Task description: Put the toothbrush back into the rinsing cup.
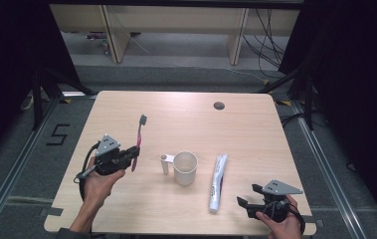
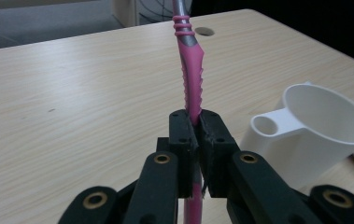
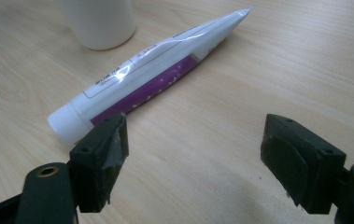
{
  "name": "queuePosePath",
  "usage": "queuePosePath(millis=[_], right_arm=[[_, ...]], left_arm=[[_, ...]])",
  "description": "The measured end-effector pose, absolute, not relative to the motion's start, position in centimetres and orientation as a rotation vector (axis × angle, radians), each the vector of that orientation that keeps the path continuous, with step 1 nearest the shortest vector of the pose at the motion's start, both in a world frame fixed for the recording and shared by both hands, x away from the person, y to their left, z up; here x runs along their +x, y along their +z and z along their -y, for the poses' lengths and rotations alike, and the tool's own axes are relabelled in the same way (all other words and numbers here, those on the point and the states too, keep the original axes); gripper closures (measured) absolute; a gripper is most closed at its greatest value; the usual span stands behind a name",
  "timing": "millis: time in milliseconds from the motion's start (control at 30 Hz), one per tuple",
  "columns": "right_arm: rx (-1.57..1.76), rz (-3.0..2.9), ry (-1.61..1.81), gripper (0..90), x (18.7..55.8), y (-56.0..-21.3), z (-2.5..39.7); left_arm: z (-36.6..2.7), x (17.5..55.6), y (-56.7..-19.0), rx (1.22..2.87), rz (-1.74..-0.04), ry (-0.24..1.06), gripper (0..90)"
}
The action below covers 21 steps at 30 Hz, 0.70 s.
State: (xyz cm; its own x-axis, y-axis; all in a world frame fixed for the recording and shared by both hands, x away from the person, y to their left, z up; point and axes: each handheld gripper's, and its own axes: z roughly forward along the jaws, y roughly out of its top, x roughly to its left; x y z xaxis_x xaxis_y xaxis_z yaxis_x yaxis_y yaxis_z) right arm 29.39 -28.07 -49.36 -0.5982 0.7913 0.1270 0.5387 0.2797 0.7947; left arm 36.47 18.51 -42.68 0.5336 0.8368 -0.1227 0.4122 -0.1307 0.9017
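Toothbrush (image 2: 192,79) head cut off at top edge of left gripper view; handle's lower part hidden between jaws. White cup (image 3: 99,21) cropped at upper edge of right gripper view. Toothpaste tube (image 3: 146,77) print too blurred to read.

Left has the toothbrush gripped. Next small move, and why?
Probably swing the left gripper right, over the cup, and lower the toothbrush in. It is clamped by its handle, the cup stands open and upright beside it, and the right gripper is open, empty, near the toothpaste.
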Motion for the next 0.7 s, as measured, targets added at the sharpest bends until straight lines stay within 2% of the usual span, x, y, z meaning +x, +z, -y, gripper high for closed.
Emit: queuePosePath(millis=[700], right_arm=[[1.219, -2.269, 1.228, 24.3, 29.4, -49.3, 28.1]], left_arm=[[-16.5, 34.9, -42.5, 1.602, -0.910, 0.523, 83.8]])
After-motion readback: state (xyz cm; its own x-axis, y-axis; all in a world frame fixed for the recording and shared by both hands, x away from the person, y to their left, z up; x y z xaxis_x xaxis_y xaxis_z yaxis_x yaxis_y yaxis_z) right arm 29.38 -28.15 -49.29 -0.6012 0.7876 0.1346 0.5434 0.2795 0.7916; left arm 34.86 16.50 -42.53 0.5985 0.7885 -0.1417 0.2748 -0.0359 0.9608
